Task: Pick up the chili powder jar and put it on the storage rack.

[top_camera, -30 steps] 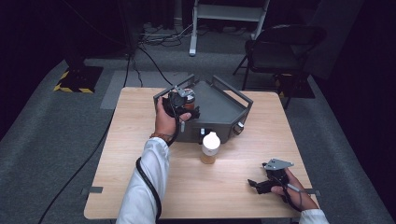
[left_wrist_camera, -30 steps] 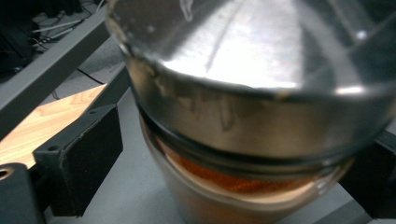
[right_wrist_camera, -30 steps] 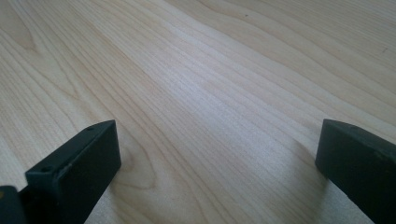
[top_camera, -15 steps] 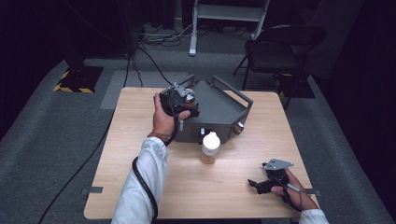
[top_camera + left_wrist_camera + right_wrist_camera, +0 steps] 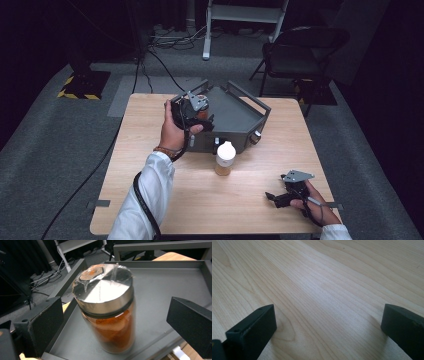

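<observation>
Shifted left tool (image 5: 199, 116) slightly toward 3 o'clock, jaws just opened, apart, flanking not pressing glass jar of orange powder with steel lid (image 5: 107, 307), upright in grey metal tray (image 5: 160, 290). Right tool (image 5: 280, 196) apart over wooden counter (image 5: 324, 290).

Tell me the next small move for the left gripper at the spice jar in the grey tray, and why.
Probably draw the left gripper straight back from the spice jar. Its jaws have just been opening; both fingers now stand apart from the glass, and the jar stands upright on the grey tray. A straight retreat should avoid clipping it. The white-capped bottle waits on the table.
</observation>
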A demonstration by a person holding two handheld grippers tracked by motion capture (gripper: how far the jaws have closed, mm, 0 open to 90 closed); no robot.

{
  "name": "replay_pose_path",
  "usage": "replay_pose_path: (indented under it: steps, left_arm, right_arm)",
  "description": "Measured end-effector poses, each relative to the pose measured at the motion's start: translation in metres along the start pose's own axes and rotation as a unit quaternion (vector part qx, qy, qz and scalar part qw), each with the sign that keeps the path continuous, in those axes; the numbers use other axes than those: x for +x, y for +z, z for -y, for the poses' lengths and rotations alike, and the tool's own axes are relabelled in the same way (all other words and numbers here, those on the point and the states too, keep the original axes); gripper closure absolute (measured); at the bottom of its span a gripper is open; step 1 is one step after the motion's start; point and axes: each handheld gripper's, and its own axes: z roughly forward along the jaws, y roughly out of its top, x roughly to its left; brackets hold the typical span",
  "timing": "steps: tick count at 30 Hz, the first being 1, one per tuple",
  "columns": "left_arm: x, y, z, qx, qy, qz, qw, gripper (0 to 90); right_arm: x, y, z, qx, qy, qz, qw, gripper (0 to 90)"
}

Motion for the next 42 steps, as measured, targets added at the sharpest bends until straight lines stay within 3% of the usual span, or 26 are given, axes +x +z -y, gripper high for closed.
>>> replay_pose_path:
  steps: [10, 23, 24, 26, 27, 35, 42]
  left_arm:
    - [-0.009, -0.013, 0.009, -0.006, 0.042, 0.007, 0.9991, 0.9]
    - [-0.019, -0.028, 0.031, -0.012, 0.079, 0.006, 0.9968, 0.9]
    - [-0.021, -0.029, 0.033, -0.012, 0.086, 0.0, 0.9962, 0.9]
    - [-0.032, -0.03, 0.041, -0.018, 0.106, -0.032, 0.9937, 0.9]
    - [-0.034, -0.03, 0.043, -0.016, 0.109, -0.035, 0.9933, 0.9]
    - [-0.041, -0.032, 0.06, -0.005, 0.134, -0.032, 0.9905, 0.9]
    - [-0.042, -0.034, 0.074, 0.001, 0.137, -0.019, 0.9904, 0.9]
  right_arm:
    - [0.0, 0.0, 0.0, 0.0, 0.0, 0.0, 1.0, 0.0]
    - [0.0, 0.0, 0.0, 0.0, 0.0, 0.0, 1.0, 0.0]
    - [0.0, 0.0, 0.0, 0.0, 0.0, 0.0, 1.0, 0.0]
    - [0.0, 0.0, 0.0, 0.0, 0.0, 0.0, 1.0, 0.0]
    - [0.0, 0.0, 0.0, 0.0, 0.0, 0.0, 1.0, 0.0]
    - [0.0, 0.0, 0.0, 0.0, 0.0, 0.0, 1.0, 0.0]
    - [0.0, 0.0, 0.0, 0.0, 0.0, 0.0, 1.0, 0.0]
